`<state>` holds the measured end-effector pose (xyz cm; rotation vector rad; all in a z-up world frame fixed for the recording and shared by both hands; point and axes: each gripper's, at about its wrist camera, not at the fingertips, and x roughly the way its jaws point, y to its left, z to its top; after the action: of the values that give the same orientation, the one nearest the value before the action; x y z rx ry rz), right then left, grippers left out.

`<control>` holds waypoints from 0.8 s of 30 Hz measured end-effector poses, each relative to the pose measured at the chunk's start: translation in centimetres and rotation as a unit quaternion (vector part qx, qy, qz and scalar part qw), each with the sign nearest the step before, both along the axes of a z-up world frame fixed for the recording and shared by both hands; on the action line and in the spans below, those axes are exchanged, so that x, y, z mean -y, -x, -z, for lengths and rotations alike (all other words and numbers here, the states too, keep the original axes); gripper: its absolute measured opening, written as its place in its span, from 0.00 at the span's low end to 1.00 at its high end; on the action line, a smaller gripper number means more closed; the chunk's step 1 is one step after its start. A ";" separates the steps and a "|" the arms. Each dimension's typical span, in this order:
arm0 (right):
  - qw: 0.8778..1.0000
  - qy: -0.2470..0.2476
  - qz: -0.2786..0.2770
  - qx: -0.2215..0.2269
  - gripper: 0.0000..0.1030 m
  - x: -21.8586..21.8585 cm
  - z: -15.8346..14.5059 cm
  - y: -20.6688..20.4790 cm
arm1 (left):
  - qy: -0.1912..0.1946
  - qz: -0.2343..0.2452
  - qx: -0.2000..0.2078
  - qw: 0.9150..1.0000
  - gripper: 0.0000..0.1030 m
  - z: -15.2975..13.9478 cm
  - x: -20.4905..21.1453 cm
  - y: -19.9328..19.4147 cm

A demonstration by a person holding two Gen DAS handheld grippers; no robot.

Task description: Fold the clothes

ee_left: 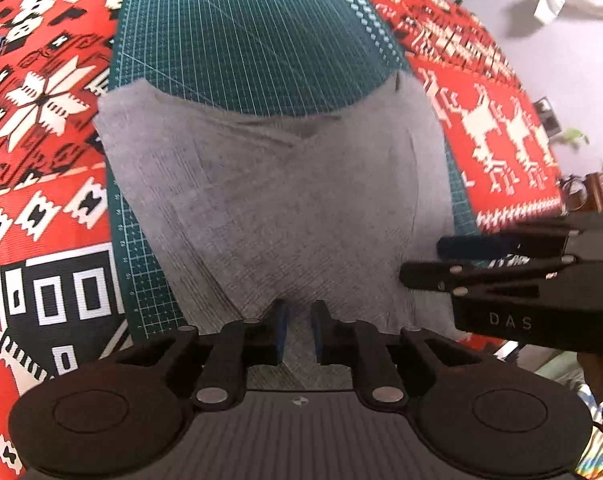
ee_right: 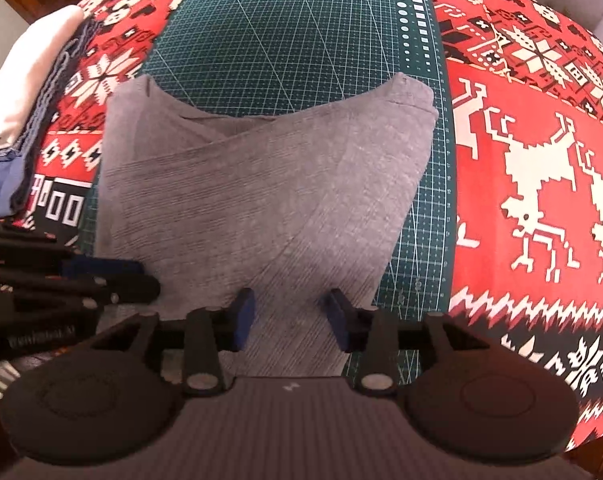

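Note:
A grey garment (ee_left: 277,200) lies partly folded on a green cutting mat (ee_left: 241,40), its near end drawn up toward both grippers. My left gripper (ee_left: 300,328) has its fingers close together with the garment's near edge pinched between them. In the right wrist view it shows at the garment's left edge (ee_right: 141,278). My right gripper (ee_right: 291,316) holds its fingers wide apart, and the grey garment (ee_right: 261,184) runs between them without being clamped. In the left wrist view the right gripper (ee_left: 425,260) is at the garment's right side.
The mat rests on a red, white and black patterned tablecloth (ee_right: 521,160). A stack of folded clothes (ee_right: 25,92) sits at the far left of the table. The cloth-covered table ends at the right, with grey floor (ee_left: 561,60) beyond.

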<state>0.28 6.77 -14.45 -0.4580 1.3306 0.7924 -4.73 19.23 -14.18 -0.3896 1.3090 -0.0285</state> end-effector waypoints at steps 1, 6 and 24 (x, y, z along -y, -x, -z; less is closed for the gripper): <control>1.000 0.003 -0.001 0.001 0.48 -0.1 0.3 0.0 | 0.002 0.002 0.002 1.000 0.22 0.0 0.0 0.2; 0.999 0.006 -0.030 0.022 0.59 -0.8 0.8 0.8 | -0.011 0.026 0.007 1.000 0.29 -0.1 0.9 0.0; 0.998 -0.011 0.025 0.048 0.73 -4.0 -1.4 -5.9 | -0.105 -0.064 0.024 0.992 0.64 -3.3 -4.1 -5.9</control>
<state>6.13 10.76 -13.04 -0.4385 1.2386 0.7342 1.16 23.36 -10.87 -0.2905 1.2246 0.2051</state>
